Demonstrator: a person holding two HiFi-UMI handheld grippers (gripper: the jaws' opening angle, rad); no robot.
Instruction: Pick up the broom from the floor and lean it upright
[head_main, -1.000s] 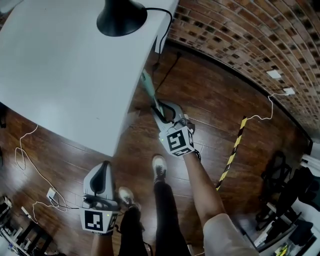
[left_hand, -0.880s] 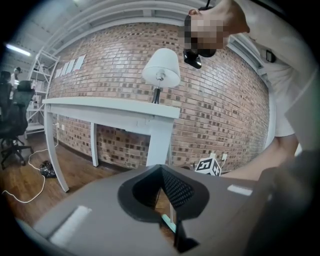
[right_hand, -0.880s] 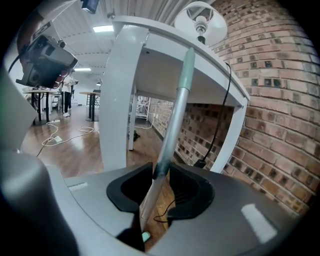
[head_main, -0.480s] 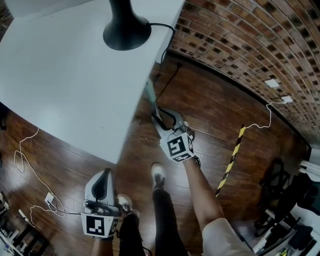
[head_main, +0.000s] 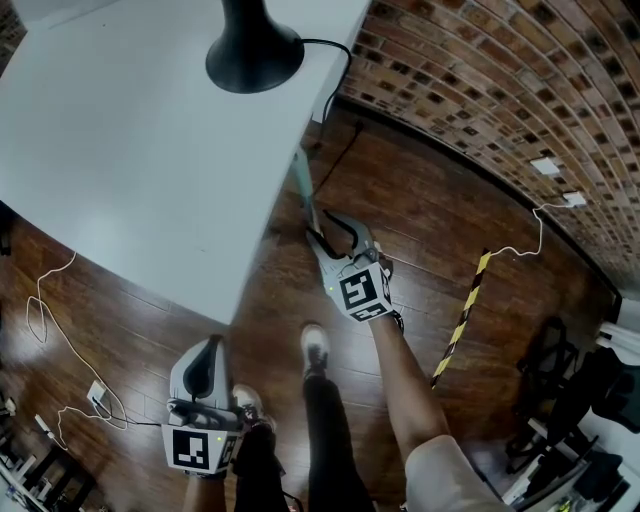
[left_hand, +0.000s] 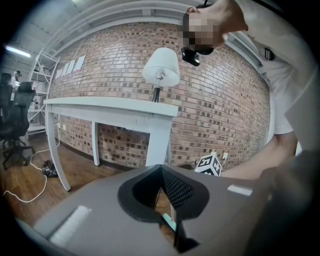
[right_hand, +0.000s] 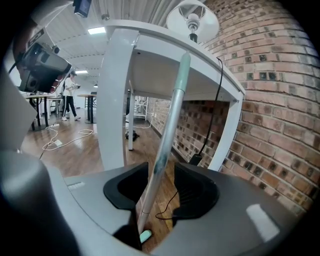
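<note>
**The broom is up and leaning**

The broom (head_main: 303, 190) stands tall, its stick resting on the far right edge of the white tabletop (head_main: 130, 150). The right hand-held gripper (head_main: 330, 232) has just been opening its jaws. The stick is between them but not squeezed. The left hand-held gripper (head_main: 207, 350), near and left, is closed on nothing. I think only backing away is left.

White short-sleeved shirt (left_hand: 285, 80), dark trousers (head_main: 335, 440), pale shoes (head_main: 317, 340); a black camera (left_hand: 191, 55) on the head. Left tongs (head_main: 209, 342) and right tongs (head_main: 322, 225) are grey shells with black pads (right_hand: 196, 192), each bearing a cube (head_main: 362, 291) of black-and-white square markers. The right jaws have just been opening, the broom (right_hand: 167, 125) between them.
</note>
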